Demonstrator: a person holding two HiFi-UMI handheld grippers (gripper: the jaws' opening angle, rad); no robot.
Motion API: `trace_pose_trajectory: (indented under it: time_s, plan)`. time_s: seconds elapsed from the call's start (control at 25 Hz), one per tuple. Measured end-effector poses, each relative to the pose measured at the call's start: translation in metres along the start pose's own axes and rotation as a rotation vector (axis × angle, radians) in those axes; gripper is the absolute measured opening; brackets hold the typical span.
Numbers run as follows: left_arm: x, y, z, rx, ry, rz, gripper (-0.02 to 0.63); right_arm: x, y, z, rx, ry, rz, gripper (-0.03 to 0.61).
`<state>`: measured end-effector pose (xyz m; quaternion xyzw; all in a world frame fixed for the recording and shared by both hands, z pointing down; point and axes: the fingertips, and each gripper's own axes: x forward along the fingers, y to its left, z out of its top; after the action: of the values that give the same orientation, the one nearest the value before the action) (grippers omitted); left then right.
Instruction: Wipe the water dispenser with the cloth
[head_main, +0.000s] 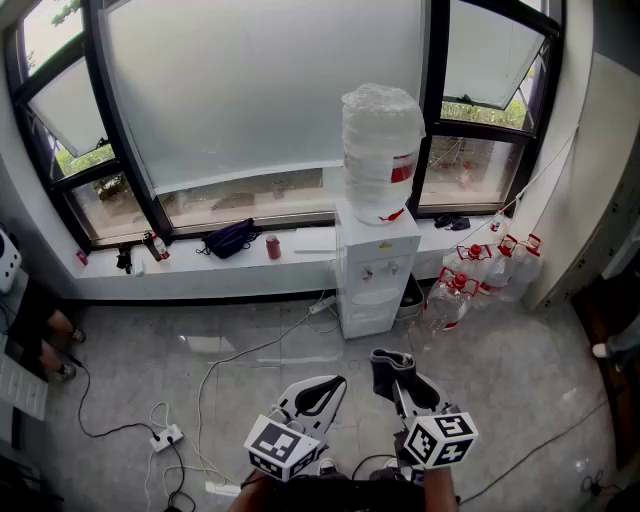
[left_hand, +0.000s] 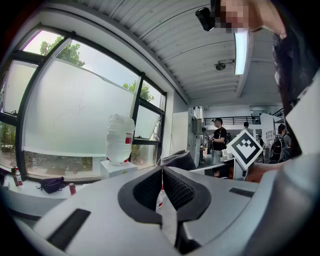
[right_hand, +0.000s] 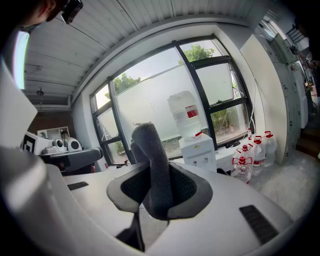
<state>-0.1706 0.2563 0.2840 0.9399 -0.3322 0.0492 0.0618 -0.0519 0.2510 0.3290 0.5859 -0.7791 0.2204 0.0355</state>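
Against the window (head_main: 270, 90), the water dispenser (head_main: 375, 275) is set well ahead. The cloth (right_hand: 152, 170), clamped in the right hand-held gripper (head_main: 402, 380), should be laid flat on it. The left hand-held gripper (head_main: 318, 395) is closed on nothing.

Bright window backlight, fisheye-warped edges

Left gripper (head_main: 318, 392): white moulded shell, black textured pads (left_hand: 150, 189) set in a dark rubber surround, and a dark rectangular slot (left_hand: 70, 228) on each side of the shell. Right gripper (head_main: 397, 372): same white body, same black lining. Each carries a cube with black-and-white square markers, left cube (head_main: 283, 447) and right cube (head_main: 440, 438), lower centre of the head view. Dark clothing (head_main: 340, 497) at the bottom edge.
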Motion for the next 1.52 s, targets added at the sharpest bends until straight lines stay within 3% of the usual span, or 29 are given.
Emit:
trace_pose_trajectory:
  time_s: [0.84,1.24,1.52]
  plan:
    - [-0.026,0.003,-0.022,-0.055,0.022,-0.028,0.019,-0.019,0.001,-0.016,0.013,0.014,-0.082,0.107]
    - [0.019,0.033,-0.027,-0.057,0.045,-0.020,0.019,0.027,-0.023,-0.004,0.019,0.042,-0.052,0.107]
    - [0.085,0.067,-0.016,-0.076,0.054,0.013,0.020,0.093,-0.072,0.023,0.037,0.054,-0.012,0.107]
